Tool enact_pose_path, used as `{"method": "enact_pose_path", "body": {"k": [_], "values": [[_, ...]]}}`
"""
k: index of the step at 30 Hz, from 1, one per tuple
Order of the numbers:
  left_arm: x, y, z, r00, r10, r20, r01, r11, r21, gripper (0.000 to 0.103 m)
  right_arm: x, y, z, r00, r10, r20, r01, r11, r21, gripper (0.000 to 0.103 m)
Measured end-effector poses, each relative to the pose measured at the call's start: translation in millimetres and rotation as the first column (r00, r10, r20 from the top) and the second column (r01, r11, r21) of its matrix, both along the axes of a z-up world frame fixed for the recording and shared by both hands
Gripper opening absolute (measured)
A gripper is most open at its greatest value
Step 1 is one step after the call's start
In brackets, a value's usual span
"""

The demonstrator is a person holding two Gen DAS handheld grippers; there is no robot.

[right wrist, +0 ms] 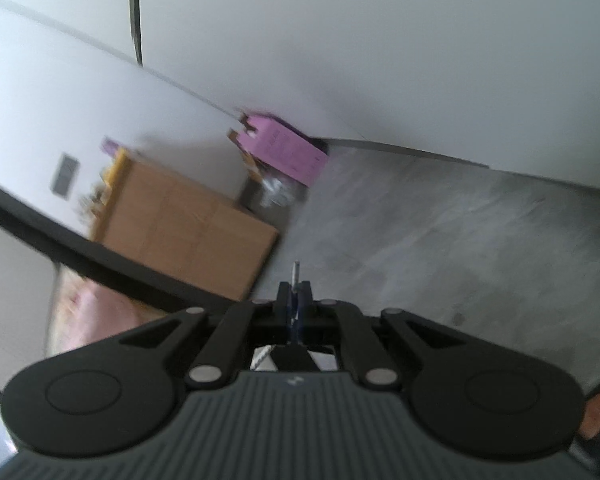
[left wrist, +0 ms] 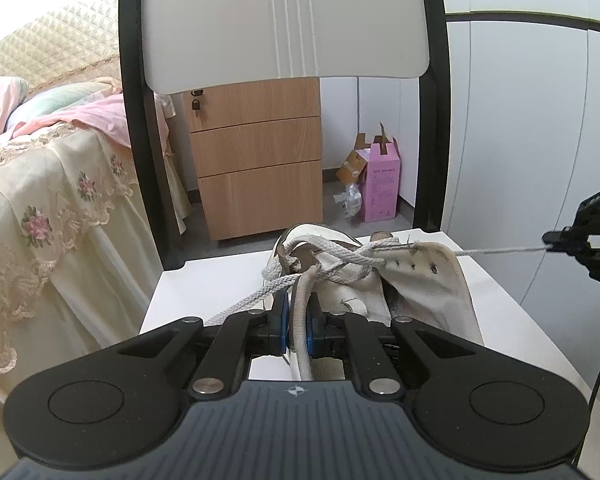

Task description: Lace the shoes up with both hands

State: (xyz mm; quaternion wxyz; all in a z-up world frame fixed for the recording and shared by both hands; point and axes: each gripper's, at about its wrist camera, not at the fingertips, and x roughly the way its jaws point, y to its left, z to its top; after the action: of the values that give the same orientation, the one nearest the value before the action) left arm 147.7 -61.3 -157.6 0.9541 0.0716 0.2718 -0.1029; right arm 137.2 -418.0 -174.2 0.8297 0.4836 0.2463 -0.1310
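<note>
A white shoe lies on the white chair seat, its braided white lace crossed loosely over the top. My left gripper is shut on a flat white strip of the shoe that runs down between the blue pads; whether it is tongue or lace I cannot tell. One lace end stretches taut from an eyelet to the right, where my right gripper pinches it. In the blurred right wrist view the right gripper is shut, with the lace tip poking out past its fingers.
The chair's back and black frame rise behind the shoe. A wooden drawer cabinet and a pink box stand on the grey floor. A bed with floral cover is at the left.
</note>
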Motion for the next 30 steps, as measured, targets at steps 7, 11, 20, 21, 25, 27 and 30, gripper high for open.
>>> {"method": "enact_pose_path", "body": {"k": [7,11,20,21,25,27,30], "values": [[2.0,1.0,1.9,1.000,0.007,-0.021,-0.007,0.999,-0.031,0.011,-6.6,7.0,30.5,0.998,-0.028,0.053,0.036,0.987,-0.155,0.044],[2.0,-2.7,3.4,0.999,0.017,-0.029,-0.018,0.999,-0.034,0.011,-15.4,12.7,33.6,0.990,-0.017,0.140,0.035,0.991,-0.126,0.048],[-0.2,-6.2,5.2,1.000,0.022,-0.015,-0.023,0.999,-0.038,0.011,17.3,109.9,5.0,0.906,0.397,0.145,-0.423,0.859,0.287,0.048],[-1.0,-6.1,5.4,1.000,0.020,-0.012,-0.020,0.999,-0.037,0.011,18.6,115.8,-1.9,0.907,0.403,0.123,-0.420,0.847,0.326,0.048],[-1.8,-6.8,5.7,1.000,0.018,-0.009,-0.018,0.999,-0.042,0.011,15.9,116.2,-0.5,0.932,0.351,0.093,-0.362,0.891,0.275,0.048],[-0.6,-7.5,5.9,1.000,0.021,-0.014,-0.022,0.999,-0.048,0.011,15.6,115.7,17.1,0.923,0.368,0.112,-0.382,0.912,0.151,0.048],[0.2,-8.7,6.7,0.999,0.026,-0.019,-0.027,0.998,-0.052,0.011,15.0,119.3,39.1,0.896,0.415,0.159,-0.421,0.907,0.004,0.048]]}}
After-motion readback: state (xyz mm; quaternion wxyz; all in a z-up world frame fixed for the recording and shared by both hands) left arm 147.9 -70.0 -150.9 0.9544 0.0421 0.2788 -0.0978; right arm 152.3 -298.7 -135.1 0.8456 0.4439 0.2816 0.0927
